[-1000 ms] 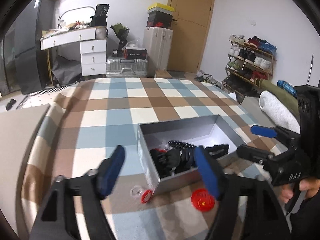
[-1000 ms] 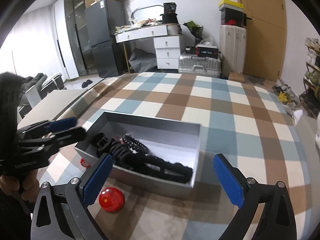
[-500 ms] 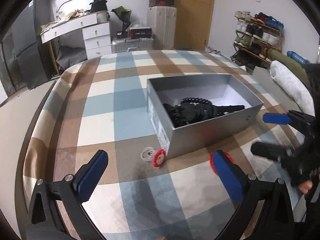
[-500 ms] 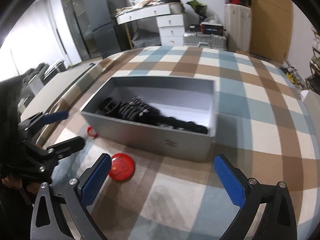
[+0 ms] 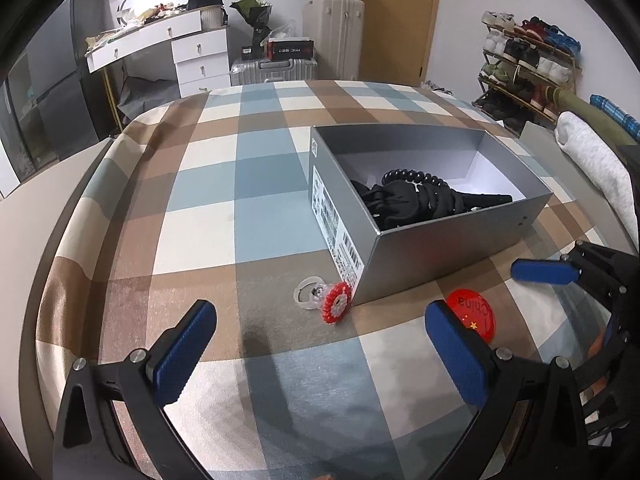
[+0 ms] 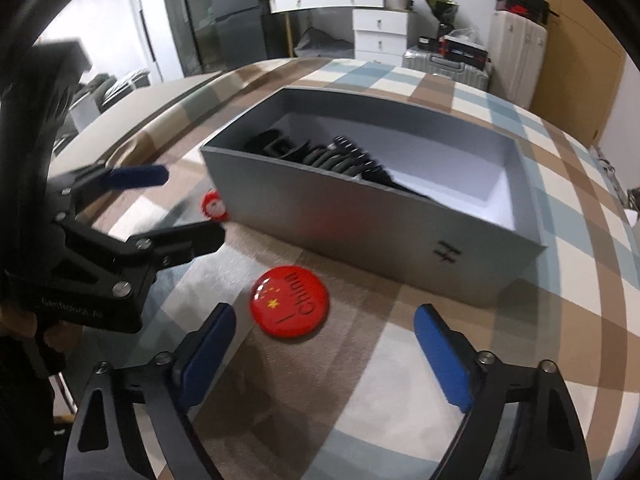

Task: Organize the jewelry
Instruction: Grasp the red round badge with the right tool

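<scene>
A grey open box [image 5: 452, 256] [image 6: 384, 216] on the checked cloth holds black jewellery [image 5: 416, 196] [image 6: 340, 156]. A red flower ring on a clear band [image 5: 335, 307] [image 6: 212, 206] lies at the box's near corner. A round red "China" badge [image 5: 471, 314] [image 6: 290, 306] lies flat in front of the box. My left gripper [image 5: 320, 356] [image 6: 176, 208] is wide open and empty, with the flower ring just beyond its tips. My right gripper [image 6: 324, 354] is closing; the badge lies at its fingertips near the left pad [image 6: 208, 344], untouched.
The bed's rounded edge drops off to the left and the far side. A rolled white blanket [image 5: 592, 160] lies to the right of the box. Beyond the bed stand a white desk [image 5: 160, 40], suitcases [image 5: 332, 36] and a shoe rack [image 5: 528, 64].
Both grippers have tipped downward and come closer to the cloth. The left jaws have spread wider. The right gripper has moved toward the red badge and its jaws have narrowed slightly.
</scene>
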Tool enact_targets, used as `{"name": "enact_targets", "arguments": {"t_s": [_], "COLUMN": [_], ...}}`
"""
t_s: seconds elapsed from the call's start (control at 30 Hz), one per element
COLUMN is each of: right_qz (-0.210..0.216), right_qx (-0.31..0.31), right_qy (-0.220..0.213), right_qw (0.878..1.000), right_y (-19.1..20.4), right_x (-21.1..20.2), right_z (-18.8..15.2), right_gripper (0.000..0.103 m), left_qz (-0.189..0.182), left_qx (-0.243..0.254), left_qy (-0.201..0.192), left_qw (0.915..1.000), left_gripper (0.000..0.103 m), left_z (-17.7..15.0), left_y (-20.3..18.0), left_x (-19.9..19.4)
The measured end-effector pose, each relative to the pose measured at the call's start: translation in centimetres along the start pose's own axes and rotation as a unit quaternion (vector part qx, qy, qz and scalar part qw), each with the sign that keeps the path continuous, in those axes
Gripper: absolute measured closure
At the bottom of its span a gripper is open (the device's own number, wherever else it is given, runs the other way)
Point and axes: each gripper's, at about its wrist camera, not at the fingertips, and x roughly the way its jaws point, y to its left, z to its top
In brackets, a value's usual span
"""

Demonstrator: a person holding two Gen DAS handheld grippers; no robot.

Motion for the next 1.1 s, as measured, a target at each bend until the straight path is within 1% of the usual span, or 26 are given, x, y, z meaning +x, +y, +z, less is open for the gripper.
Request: {"name": "enact_targets", "arguments": {"t_s": [0.17, 0.3, 0.4, 0.47, 0.5, 0.57, 0.67, 0.8, 0.9, 0.93, 0.97, 1.0, 1.03, 1.1], "right_qz": [-0.002, -0.001, -0.007, -0.006, -0.005, -0.001, 0.017, 0.016, 0.014, 0.013, 0.012, 0.011, 0.011, 0.009], "right_qx": [-0.016, -0.016, -0.019, -0.021, -0.022, -0.024, -0.023, -0.021, -0.016, -0.014, -0.011, -0.009, -0.007, -0.002], "right_qy": [0.002, -0.002, -0.004, -0.007, -0.007, -0.007, -0.007, -0.018, -0.024, -0.025, -0.026, -0.028, -0.029, -0.030], "right_qw": [1.000, 1.000, 1.000, 1.000, 1.000, 1.000, 1.000, 0.999, 0.999, 1.000, 1.000, 1.000, 1.000, 1.000], "right_y": [0.7, 0.6, 0.7, 0.7, 0.8, 0.7, 0.5, 0.3, -0.1, -0.2, -0.4, -0.6, -0.8, -1.0], "right_x": [0.3, 0.4, 0.3, 0.3, 0.2, 0.1, -0.1, -0.8, -1.3, -1.5, -1.6, -1.7, -1.8, -2.0], "right_z": [-0.2, -0.1, -0.1, 0.0, 0.0, 0.1, 0.1, 0.2, 0.3, 0.3, 0.3, 0.4, 0.4, 0.4], "right_gripper": [0.025, 0.027, 0.034, 0.045, 0.048, 0.064, 0.064, 0.064, 0.064, 0.064, 0.064, 0.064, 0.064, 0.064], "left_qz": [-0.002, -0.002, -0.002, -0.001, -0.001, 0.000, 0.001, 0.009, 0.007, 0.007, 0.009, 0.011, 0.014, 0.023], "left_qx": [-0.004, -0.005, -0.006, -0.007, -0.007, -0.008, -0.010, -0.014, -0.009, -0.007, -0.004, -0.001, 0.001, 0.007], "left_qy": [-0.002, -0.001, 0.001, 0.002, 0.002, 0.003, 0.005, 0.011, 0.019, 0.019, 0.019, 0.022, 0.029, 0.029], "left_qw": [1.0000, 1.0000, 1.0000, 1.0000, 1.0000, 1.0000, 0.9999, 0.9998, 0.9997, 0.9998, 0.9998, 0.9997, 0.9995, 0.9993], "left_gripper": [0.001, 0.001, 0.001, 0.001, 0.001, 0.001, 0.001, 0.001, 0.002, 0.004, 0.012, 0.017, 0.029, 0.040], "left_z": [0.0, 0.1, 0.1, 0.1, 0.1, 0.1, 0.1, 0.0, 0.0, -0.1, 0.0, 0.0, 0.0, 0.1], "left_y": [0.2, 0.3, 0.4, 0.4, 0.4, 0.5, 0.6, 0.7, 0.8, 0.7, 0.7, 0.6, 0.6, 0.5], "left_x": [-0.2, -0.1, 0.0, 0.0, 0.1, 0.2, 0.4, 0.7, 0.9, 0.9, 1.0, 1.1, 1.4, 1.4]}}
